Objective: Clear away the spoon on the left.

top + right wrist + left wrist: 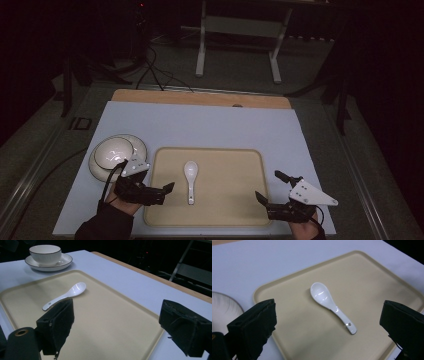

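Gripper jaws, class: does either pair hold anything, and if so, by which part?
Nothing is held. The left gripper and right gripper both stand open and empty; the white spoon lies untouched on the beige tray.

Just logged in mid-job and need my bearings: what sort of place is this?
Probably a dim lab or test room, not a kitchen: a lone table with a tray, cables on the floor and a bare metal stand behind.

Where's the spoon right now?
The white spoon lies alone near the middle of the beige tray in the high view, bowl end away from the person, between the open left tool and right tool, touched by neither.
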`<state>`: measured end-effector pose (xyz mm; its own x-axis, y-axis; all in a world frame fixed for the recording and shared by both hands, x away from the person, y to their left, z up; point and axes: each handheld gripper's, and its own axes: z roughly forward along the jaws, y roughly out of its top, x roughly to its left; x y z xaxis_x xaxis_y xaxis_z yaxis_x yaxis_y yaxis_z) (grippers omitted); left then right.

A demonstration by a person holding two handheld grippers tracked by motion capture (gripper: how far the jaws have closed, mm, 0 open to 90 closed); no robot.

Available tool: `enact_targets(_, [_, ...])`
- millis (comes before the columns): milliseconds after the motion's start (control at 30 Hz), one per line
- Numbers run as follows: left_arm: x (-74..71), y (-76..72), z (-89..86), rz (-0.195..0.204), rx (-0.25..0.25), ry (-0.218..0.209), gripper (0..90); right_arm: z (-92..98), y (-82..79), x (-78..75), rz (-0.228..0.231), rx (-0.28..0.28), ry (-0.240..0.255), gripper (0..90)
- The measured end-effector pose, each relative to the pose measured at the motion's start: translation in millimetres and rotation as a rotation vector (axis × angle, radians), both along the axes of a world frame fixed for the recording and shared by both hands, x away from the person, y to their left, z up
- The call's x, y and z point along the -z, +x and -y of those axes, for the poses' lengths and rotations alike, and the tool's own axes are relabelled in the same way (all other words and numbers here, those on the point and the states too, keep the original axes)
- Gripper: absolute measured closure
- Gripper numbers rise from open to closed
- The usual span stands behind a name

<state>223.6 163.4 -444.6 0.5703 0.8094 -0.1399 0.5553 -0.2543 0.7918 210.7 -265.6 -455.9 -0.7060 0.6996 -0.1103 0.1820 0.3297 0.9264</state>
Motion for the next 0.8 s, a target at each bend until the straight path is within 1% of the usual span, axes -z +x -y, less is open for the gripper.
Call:
enact_targets(133, [5.4,-2.7,-7.8,-0.006,-0.02,0.003,1.4,-0.8,-0.2,0.3,-0.001,-0.001,-0.003,12.9])
enact_targets(233, [8.3,-3.7,-10.9,-0.008,-0.027,0.014,1.4,-0.9,-0.2,0.2,0.0,-0.003,-0.005,12.9])
enact_targets(267, [12.4,-4.4,-15.2,-0.014,-0.036,0.017,1.4,-0.9,-0.1,0.3,0.001,-0.003,-0.006,12.9])
enact_targets(333, [15.2,-5.5,-18.7,-0.018,-0.045,0.017,1.4,-1.0,-0.4,0.2,-0.001,-0.002,-0.005,12.9])
enact_targets(500, [21.2,-7.9,-25.2,-0.024,-0.051,0.02,1.4,-1.7,-0.4,0.5,0.0,0.0,-0.013,12.9])
enact_targets(567, [24.0,-8.9,-28.1,-0.029,-0.059,0.012,1.4,-1.6,-0.2,0.4,0.004,-0.001,-0.016,12.9])
enact_targets(667, [28.6,-11.3,-31.3,-0.03,-0.074,0.016,1.4,-1.9,-0.1,0.7,0.002,-0.001,-0.013,12.9])
enact_targets(700, [30.3,-12.1,-32.0,-0.034,-0.077,0.008,1.4,-2.0,-0.1,0.7,0.002,-0.001,-0.013,12.9])
enact_targets(767, [33.6,-13.3,-33.5,-0.038,-0.083,0.008,1.4,-2.1,-0.1,0.7,0.002,-0.002,-0.014,12.9])
enact_targets(800, [35.3,-13.8,-34.1,-0.041,-0.085,0.002,1.4,-2.1,-0.1,0.7,0.002,-0.002,-0.015,12.9])
